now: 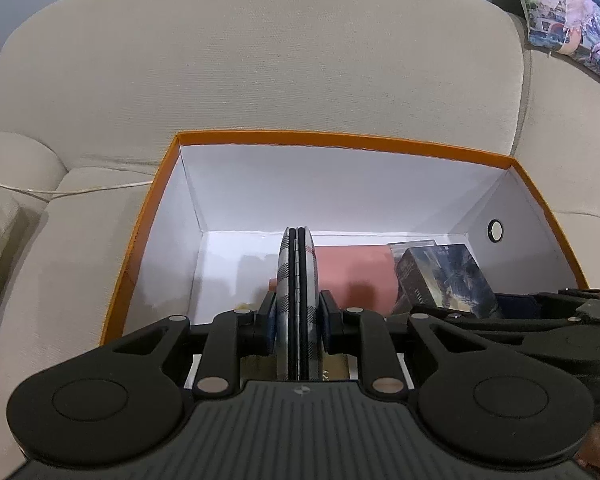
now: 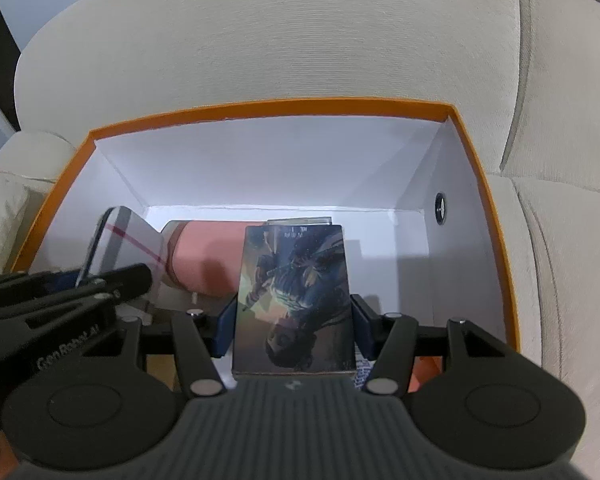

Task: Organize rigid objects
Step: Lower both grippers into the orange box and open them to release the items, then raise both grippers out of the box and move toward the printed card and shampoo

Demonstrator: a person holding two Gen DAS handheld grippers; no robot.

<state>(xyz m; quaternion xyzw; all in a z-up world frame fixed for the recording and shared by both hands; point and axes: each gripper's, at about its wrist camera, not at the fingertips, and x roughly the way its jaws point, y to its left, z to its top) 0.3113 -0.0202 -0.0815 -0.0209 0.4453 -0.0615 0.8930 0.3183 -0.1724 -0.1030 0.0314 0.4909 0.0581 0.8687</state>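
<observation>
Two grippers are working inside the orange-rimmed white cardboard box (image 1: 148, 216) on the beige sofa (image 1: 260, 60): your left gripper (image 1: 298, 320) is squeezing a round plaid hinged case (image 1: 296, 280) on edge, and your right gripper (image 2: 294, 320) is clamping a dark illustrated card box (image 2: 296, 300) above the pink item (image 2: 208, 256).

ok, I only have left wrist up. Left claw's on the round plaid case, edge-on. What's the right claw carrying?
Observer: The right claw is shut on a small box with dark printed artwork, gripped by its two side edges, face toward the camera.
Operator: Is it over the orange box?
Observer: Yes, inside the orange box's rim, above a pink item on the white floor.
Operator: Any print on my case's face?
Observer: The round plaid case shows a red stripe crossing its pale face in the right wrist view.
</observation>
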